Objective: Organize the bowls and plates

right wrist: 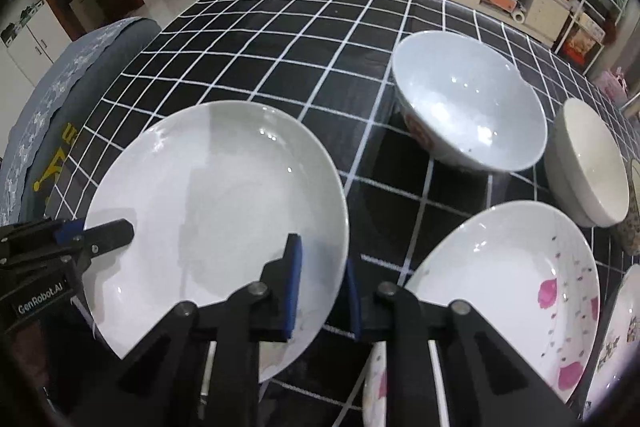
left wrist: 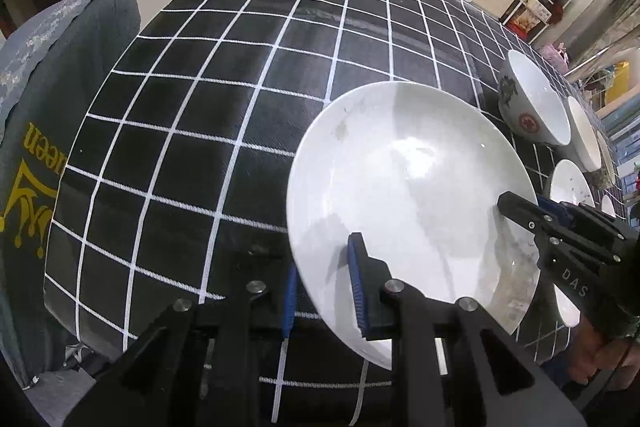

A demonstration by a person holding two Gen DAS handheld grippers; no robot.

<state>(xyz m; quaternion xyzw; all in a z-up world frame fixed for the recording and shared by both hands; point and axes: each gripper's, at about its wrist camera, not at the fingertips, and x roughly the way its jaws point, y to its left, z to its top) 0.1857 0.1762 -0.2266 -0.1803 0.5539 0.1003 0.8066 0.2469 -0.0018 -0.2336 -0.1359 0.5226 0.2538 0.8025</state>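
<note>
We are gripping one plain white round ceramic plate (left wrist: 408, 195) with both claws at once, and it is sitting over the black tablecloth with the white grid lines (left wrist: 224, 75).

In the left wrist view, the left claw (left wrist: 324, 291) is clenching the plate's rim at about 7 o'clock of the plate. One blue-padded finger (left wrist: 358, 287) is lying on the plate's upper face, while the other finger (left wrist: 289, 301) is passing outside and below the edge, so the rim is running between them. The right claw (left wrist: 520, 213) is reaching in from 3 o'clock of the frame, with its dark fingertip resting on the plate's face at about 4 o'clock.

In the right wrist view, the right claw (right wrist: 322, 291) is grasping the same plate at about 5 o'clock of the plate. One blue pad (right wrist: 294, 283) is pressing the upper face and the other (right wrist: 354, 301) is sitting just outside the rim. The left claw is entering from 9 o'clock of that frame and is biting the plate's edge there.

Other dishes are standing toward 3 o'clock, apart from the held plate: a white ceramic bowl with a red and dark pattern on its outside (right wrist: 468, 103), a cream ceramic bowl (right wrist: 592, 163), and a white plate with pink flower prints (right wrist: 516, 291) just beside the right claw. A grey fabric-covered chair back with yellow lettering (left wrist: 56, 131) is standing at 9 o'clock.
</note>
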